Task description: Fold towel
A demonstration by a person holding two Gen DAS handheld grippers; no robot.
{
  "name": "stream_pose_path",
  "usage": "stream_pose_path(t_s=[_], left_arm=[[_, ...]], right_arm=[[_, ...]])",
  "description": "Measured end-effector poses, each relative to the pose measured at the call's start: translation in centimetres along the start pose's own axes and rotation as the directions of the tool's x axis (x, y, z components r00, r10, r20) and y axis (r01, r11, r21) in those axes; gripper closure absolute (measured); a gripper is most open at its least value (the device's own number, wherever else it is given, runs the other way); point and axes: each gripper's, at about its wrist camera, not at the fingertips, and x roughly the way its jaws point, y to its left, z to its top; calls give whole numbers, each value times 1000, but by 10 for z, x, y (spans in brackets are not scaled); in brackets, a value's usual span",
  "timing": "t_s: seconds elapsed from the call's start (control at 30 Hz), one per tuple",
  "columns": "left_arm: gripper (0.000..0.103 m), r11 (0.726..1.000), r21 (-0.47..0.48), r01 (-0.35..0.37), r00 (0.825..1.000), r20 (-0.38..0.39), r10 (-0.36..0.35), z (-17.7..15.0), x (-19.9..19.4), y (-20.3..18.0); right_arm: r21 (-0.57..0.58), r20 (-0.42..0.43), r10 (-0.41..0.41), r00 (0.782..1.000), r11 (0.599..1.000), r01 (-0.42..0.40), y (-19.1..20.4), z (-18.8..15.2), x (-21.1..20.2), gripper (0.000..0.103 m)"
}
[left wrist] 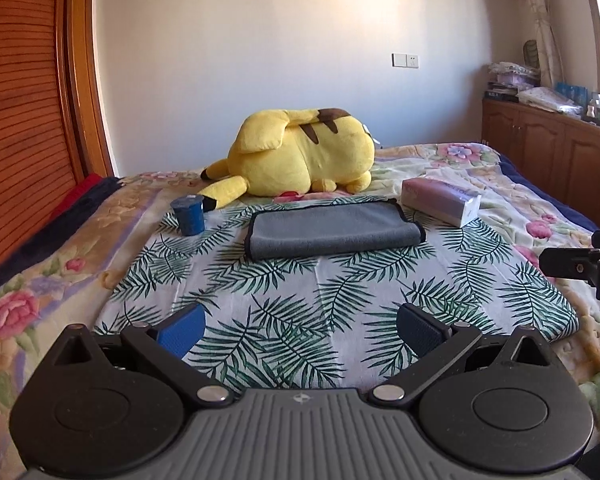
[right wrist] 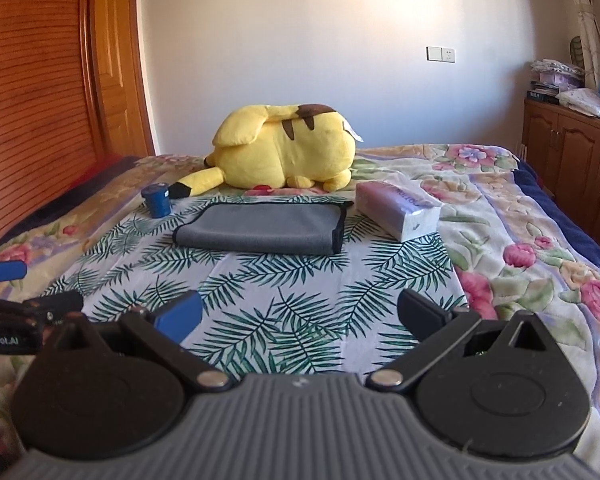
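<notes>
Lying folded on the leaf-print cloth: grey microfibre towel.
Left gripper and right gripper hovering near, jaws apart, holding nothing.

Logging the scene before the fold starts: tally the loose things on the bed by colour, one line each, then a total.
Grey: 1, the folded towel
Yellow: 1, the plush toy
Blue: 1, the small cup
Pink and white: 1, the tissue pack
Total: 4

All lie on or beside the leaf-print cloth.
</notes>
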Motion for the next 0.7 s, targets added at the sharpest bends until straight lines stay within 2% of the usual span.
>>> stream_pose_path(t_s=[0.43,0.7], left_arm=[[0,1000,-10,1,1000,6,-1,-6,11,1],[0,999,7,-32,999,40,31,-5,8,2]], right_arm=[[-7,-9,-15,1000,1000,15,2,-8,17,0],[-15,8,-18,1000,1000,18,2,-7,15,0]])
